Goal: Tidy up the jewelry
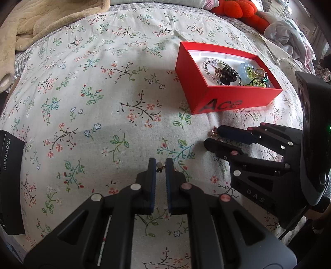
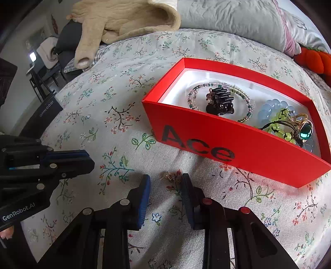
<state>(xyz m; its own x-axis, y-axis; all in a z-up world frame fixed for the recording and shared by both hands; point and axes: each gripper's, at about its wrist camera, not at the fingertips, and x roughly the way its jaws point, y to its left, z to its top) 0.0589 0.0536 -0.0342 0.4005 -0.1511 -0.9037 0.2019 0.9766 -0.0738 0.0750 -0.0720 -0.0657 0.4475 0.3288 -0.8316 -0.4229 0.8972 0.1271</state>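
Observation:
A red box marked "Ace" (image 1: 219,87) (image 2: 238,144) lies open on the floral bedspread. It holds a beaded necklace (image 2: 244,99), a black hair claw (image 2: 220,101), a blue bead bracelet (image 2: 273,107), a green bead bracelet (image 2: 283,122) and a gold ring with a green stone (image 2: 306,129). My left gripper (image 1: 161,165) is narrowly open around a small earring (image 1: 159,167) on the bed; whether it grips is unclear. My right gripper (image 2: 166,179) (image 1: 213,136) is open, its tips on either side of a small gold earring (image 2: 171,177) (image 1: 213,132) lying in front of the box.
A black phone box (image 1: 10,180) (image 2: 44,115) lies at the bed's left. A beige blanket (image 1: 41,18) (image 2: 124,18) is piled at the back left. An orange plush (image 1: 242,10) and pillows (image 2: 238,18) lie at the back right.

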